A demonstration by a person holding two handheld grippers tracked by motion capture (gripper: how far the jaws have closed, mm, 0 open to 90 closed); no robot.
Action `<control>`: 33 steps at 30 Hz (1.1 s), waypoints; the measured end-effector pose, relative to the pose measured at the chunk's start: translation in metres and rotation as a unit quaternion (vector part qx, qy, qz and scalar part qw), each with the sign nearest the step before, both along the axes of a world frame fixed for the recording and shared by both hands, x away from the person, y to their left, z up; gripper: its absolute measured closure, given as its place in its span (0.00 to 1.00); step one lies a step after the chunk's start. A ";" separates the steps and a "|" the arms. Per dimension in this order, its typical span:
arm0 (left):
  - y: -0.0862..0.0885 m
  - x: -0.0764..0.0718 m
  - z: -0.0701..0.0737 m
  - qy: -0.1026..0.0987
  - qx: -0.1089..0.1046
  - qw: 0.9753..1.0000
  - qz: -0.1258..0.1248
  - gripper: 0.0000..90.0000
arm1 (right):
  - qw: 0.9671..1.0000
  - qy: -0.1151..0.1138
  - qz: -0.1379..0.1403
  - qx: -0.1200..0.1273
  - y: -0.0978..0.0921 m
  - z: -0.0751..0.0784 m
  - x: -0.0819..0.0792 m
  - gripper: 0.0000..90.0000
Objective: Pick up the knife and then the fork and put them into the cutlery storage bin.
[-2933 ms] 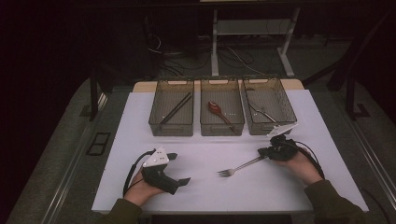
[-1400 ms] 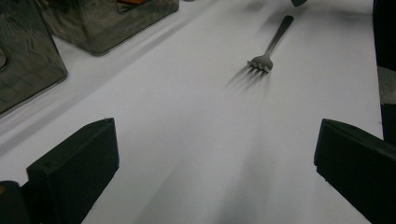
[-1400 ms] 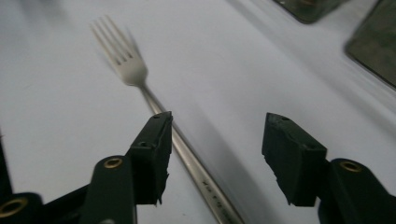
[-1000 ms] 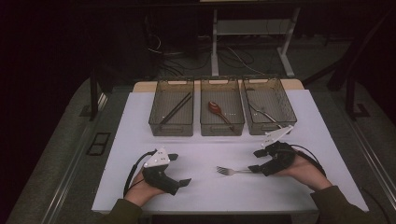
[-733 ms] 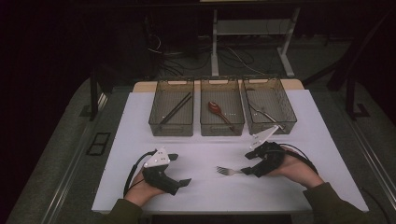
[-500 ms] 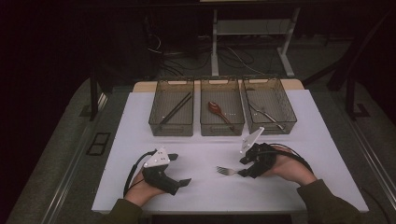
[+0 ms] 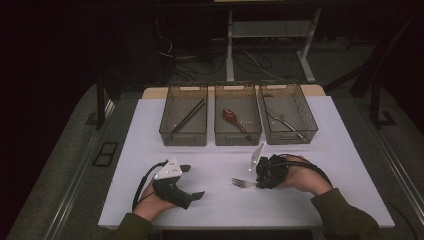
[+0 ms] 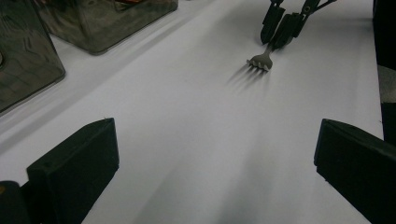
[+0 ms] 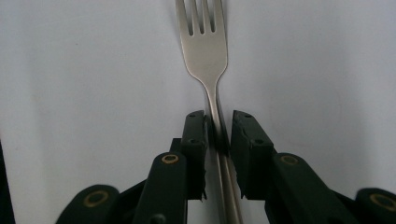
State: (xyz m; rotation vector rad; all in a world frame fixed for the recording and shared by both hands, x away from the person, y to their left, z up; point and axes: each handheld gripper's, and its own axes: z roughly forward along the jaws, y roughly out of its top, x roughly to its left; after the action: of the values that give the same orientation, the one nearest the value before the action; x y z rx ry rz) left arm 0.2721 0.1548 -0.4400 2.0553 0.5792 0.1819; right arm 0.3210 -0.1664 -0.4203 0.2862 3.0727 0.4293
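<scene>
Right tongs (image 9: 218,133): jaws pinched on the neck of the silver metal fork (image 9: 205,42), just behind the head. Tines point straight away from the jaws. In the left gripper view the fork (image 8: 259,61) looks lifted or tipped, its shadow thrown on the white table sheet (image 7: 220,200) beneath the tines; I can't tell whether the handle end touches the sheet, since it is hidden under my own jaws.

Left tongs (image 7: 192,181): jaws spread wide, nothing between them, resting on the sheet well apart from the fork, which lies ahead of them and off to one side.

Beyond the right tongs, three smoky clear plastic bins stand in a row. The right-hand bin (image 7: 305,112) holds silvery cutlery, the middle bin (image 7: 222,132) a reddish-brown wooden spoon (image 7: 234,119), the far-left bin (image 7: 167,130) dark chopsticks (image 7: 187,116). I judge the fork belongs in the right-hand bin.

Risks as I read them:
- Grip is narrow, on a thin smooth neck, near the head rather than mid-handle. The long handle behind the jaws could lever the fork down and swivel it in the pinch.
- A slip would drop it on the sheet, or short of the bin.
- Trailing handle could catch the bin's near wall on the way over if I carry too low.
- Tines lead; they might snag the cutlery already inside.
</scene>
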 end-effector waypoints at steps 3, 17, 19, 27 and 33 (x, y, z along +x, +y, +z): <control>0.000 0.000 0.000 0.000 0.000 1.000 0.000 0.00 | 1.000 -0.003 0.006 -0.008 0.001 0.000 0.001 0.85; 0.000 0.000 0.000 0.000 0.000 1.000 0.000 0.00 | 0.998 -0.017 0.038 -0.050 0.013 0.001 -0.003 0.91; 0.000 0.000 0.000 0.000 0.000 1.000 0.000 0.00 | 0.998 -0.015 0.042 -0.054 0.015 0.002 -0.004 0.94; 0.000 0.000 0.000 -0.001 -0.002 1.000 0.002 0.00 | 1.000 0.004 0.012 -0.025 0.008 0.002 0.000 0.94; 0.000 0.000 0.000 -0.001 -0.003 1.000 0.002 0.00 | 0.999 0.002 -0.022 0.025 -0.002 0.011 0.004 0.94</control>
State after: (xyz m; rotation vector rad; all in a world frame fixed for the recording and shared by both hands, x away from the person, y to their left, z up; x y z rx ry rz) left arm 0.2719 0.1551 -0.4396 2.0488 0.5810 0.1843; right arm 0.3253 -0.1688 -0.4094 0.3564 3.0566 0.5059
